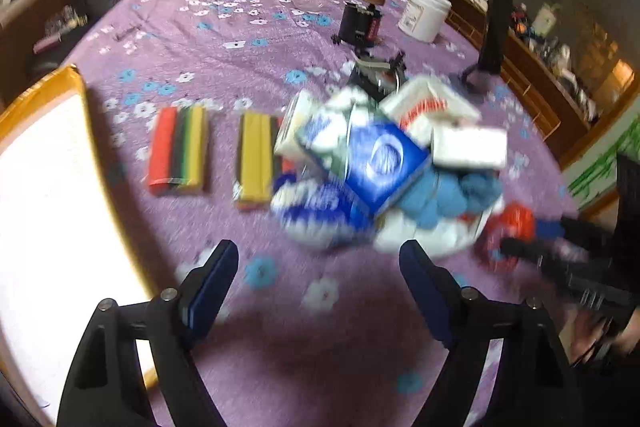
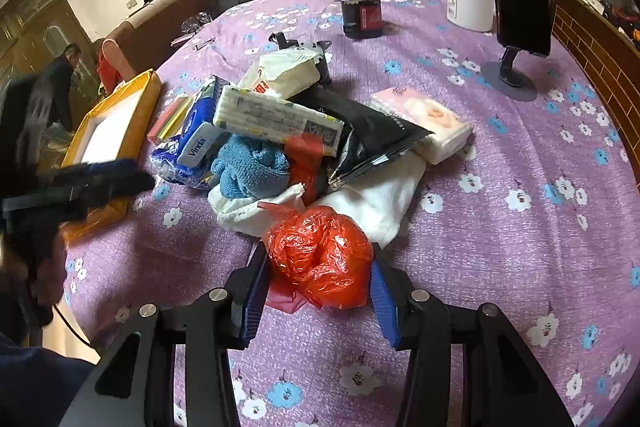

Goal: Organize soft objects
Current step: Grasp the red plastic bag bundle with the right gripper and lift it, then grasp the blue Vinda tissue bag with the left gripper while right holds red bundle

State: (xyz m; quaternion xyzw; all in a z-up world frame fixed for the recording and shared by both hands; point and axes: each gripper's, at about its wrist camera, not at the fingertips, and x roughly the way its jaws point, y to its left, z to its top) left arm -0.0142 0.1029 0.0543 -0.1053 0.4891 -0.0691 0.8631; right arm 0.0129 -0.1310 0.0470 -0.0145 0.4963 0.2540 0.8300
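Right wrist view: right gripper [image 2: 318, 281] at lower centre, pads flanking red plastic bag [image 2: 320, 255], touching its sides, at near edge of pile [image 2: 280, 131]. Left gripper [image 1: 318, 261] open, empty, farther off.

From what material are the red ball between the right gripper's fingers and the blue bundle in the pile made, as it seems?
Red ball: thin plastic film, probably a crumpled bag; it is glossy, slightly translucent and sharply creased. Blue bundle: apparently knitted or terry cloth; it is matte, with a regular looped texture and soft folds.
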